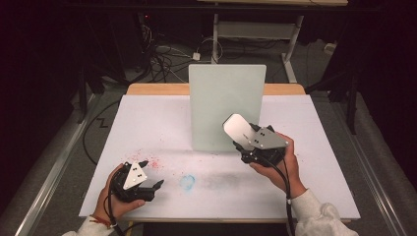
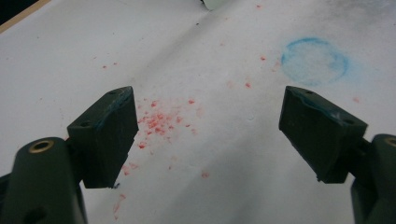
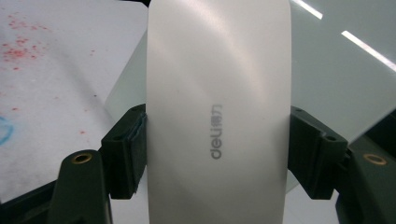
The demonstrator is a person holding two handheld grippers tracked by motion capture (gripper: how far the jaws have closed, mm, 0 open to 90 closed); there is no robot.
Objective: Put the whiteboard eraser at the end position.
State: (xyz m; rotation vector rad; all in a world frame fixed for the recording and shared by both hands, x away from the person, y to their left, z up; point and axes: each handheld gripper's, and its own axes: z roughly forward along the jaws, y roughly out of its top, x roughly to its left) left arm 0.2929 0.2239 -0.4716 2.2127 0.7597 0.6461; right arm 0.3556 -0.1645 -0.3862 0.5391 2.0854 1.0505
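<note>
1. So, we hold a whiteboard eraser (image 1: 237, 126) in the right claw (image 1: 244, 142), whose two jaws press on its long sides; the right gripper view shows its smooth white back (image 3: 218, 107) with the grey "deli" mark, clamped firmly.
2. The eraser sits lifted off the worktop (image 1: 147, 123), just in front of the lower right part of the upright pale board (image 1: 223, 98) that stands near the worktop's far edge.
3. We judge the pick-up done; the wiping itself looks ahead of us, since the eraser is in the air and we cannot tell that it touches the board.
4. The left claw (image 1: 151, 176) rests low near the front edge, jaws wide apart and holding nothing, over red specks (image 2: 161, 122) with a blue chalky ring (image 2: 314, 60) further off.
5. Room is generous: the worktop lies open to the right and in the middle, and the two claws are well apart.
6. The edges to mind are the board's right side and its base; a hard push there could, we think, tip or slide the board towards the far edge.
</note>
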